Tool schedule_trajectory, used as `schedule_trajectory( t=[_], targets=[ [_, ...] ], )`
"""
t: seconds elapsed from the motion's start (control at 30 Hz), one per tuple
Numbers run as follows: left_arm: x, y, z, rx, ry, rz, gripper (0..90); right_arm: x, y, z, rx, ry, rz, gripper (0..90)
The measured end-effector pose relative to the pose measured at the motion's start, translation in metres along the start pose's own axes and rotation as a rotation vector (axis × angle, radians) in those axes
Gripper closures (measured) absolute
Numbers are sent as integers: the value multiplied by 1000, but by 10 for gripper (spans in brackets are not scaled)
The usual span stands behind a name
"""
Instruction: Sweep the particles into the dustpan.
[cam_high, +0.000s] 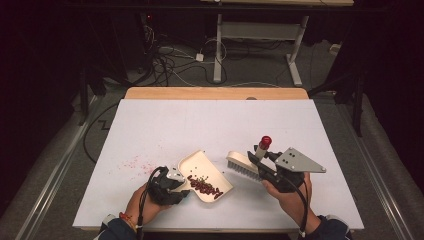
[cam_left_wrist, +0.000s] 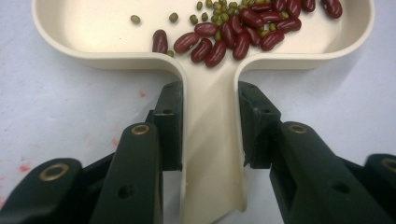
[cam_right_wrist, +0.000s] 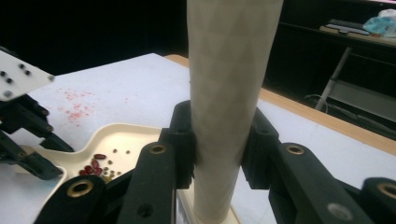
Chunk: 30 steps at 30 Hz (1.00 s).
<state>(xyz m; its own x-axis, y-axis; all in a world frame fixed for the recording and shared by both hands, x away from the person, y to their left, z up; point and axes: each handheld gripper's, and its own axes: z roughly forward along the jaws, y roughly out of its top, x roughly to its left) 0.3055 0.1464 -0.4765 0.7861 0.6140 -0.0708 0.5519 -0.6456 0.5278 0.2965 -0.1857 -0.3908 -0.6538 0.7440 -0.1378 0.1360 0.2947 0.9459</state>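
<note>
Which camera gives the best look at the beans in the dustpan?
The left gripper view: the beans lie close up, red and small green ones distinct, in the dustpan. The high view shows a small dark-red heap; the right gripper view, a few far off.

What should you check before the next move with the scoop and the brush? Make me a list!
1. Left gripper clamped on the dustpan handle: ok.
2. Right gripper clamped on the brush handle: ok.
3. Beans inside the dustpan: ok.
4. Dustpan flat on the table: cannot tell.
5. Brush bristles clear of the dustpan: ok, a gap shows in the high view.
6. Table free of red marks: not ok.
</note>
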Motion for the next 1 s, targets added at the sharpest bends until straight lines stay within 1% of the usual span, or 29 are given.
schedule_trajectory(
  t=[0.13,0.27,0.37,0.47,0.53,0.57,0.63,0.7,0.83,0.9,0.97,1.0],
  targets=[
    [3,-2,-1,3,5,-7,634,-4,-2,6,15,-14,0,702],
    [6,-3,-2,3,12,-14,634,-3,-6,13,33,-27,0,702],
    [6,-3,-1,8,17,-14,634,3,-7,17,48,-1,-5,702],
    [7,-3,-1,8,15,-13,634,13,-6,19,45,30,-21,702],
    [7,-3,-1,8,16,-13,633,18,-4,18,33,81,8,702],
    [7,-3,-1,8,16,-13,634,20,-2,18,28,96,18,702],
    [7,-3,-1,7,17,-12,634,22,1,15,12,101,7,702],
    [8,-3,-1,7,18,-12,634,22,3,13,0,86,-7,702],
    [8,-2,0,5,19,-15,634,16,3,11,0,40,-21,702],
    [8,-2,0,6,20,-15,634,13,2,14,9,14,-34,702],
    [8,-2,-1,6,21,-16,634,12,-1,18,23,-18,-60,702],
    [8,-2,-1,6,21,-16,634,13,-3,21,38,-21,-67,702]
  ],
)
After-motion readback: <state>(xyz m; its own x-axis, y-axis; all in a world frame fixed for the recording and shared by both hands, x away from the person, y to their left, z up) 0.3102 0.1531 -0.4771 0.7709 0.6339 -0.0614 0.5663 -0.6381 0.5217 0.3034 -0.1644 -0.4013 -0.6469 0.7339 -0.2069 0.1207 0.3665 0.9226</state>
